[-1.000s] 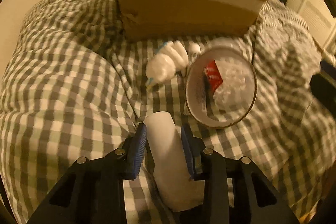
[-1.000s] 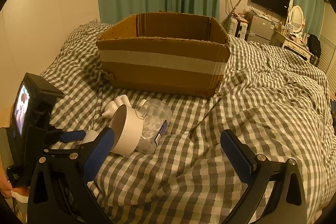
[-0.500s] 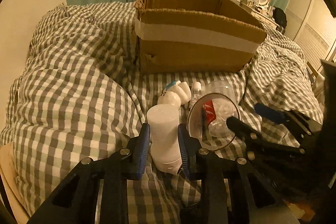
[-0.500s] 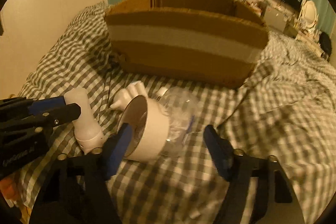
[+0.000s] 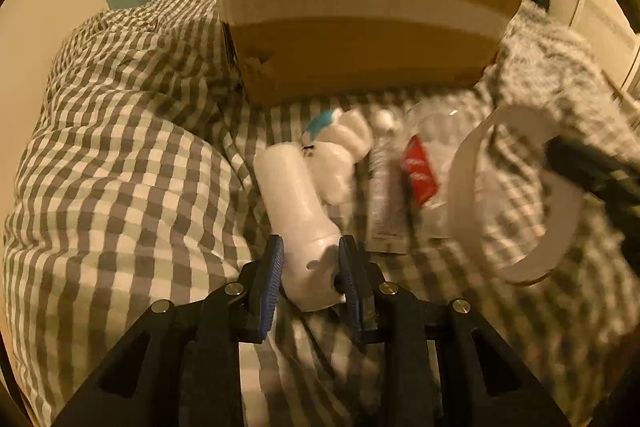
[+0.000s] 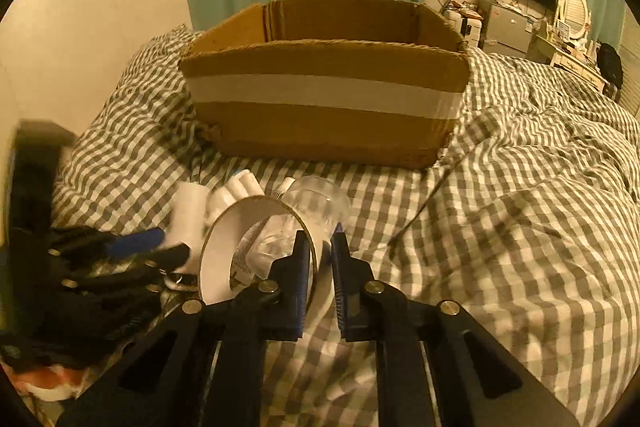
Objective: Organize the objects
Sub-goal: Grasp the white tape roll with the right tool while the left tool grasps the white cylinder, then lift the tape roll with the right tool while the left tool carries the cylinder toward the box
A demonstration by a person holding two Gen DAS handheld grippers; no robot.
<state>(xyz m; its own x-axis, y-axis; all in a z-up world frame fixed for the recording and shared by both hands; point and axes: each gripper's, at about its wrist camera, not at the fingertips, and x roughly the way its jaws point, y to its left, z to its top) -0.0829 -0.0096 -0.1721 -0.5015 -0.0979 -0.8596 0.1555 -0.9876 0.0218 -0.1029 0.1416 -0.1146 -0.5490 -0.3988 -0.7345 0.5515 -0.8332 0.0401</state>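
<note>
My left gripper (image 5: 310, 259) is shut on a white plastic bottle (image 5: 296, 207), held just above the checked bedspread. My right gripper (image 6: 321, 255) is shut on the wall of a white tape roll (image 6: 218, 259); the roll also shows in the left wrist view (image 5: 464, 187). A clear plastic cup (image 6: 316, 203) lies behind the roll. A white toy with a blue patch (image 5: 340, 143), a small tube (image 5: 384, 203) and a red packet (image 5: 420, 171) lie beside it. An open cardboard box (image 6: 324, 107) stands beyond; it also shows in the left wrist view (image 5: 360, 39).
The checked duvet (image 6: 520, 227) is rumpled, with a raised fold at the left (image 5: 120, 167). A thin dark rod (image 6: 424, 203) lies on it right of the cup. A wall and green curtains stand behind the box; a dresser and TV are far right.
My right gripper moved in and closed on the tape roll's wall. My left gripper tilted down with the white bottle still in it, and the view swung toward the box.
</note>
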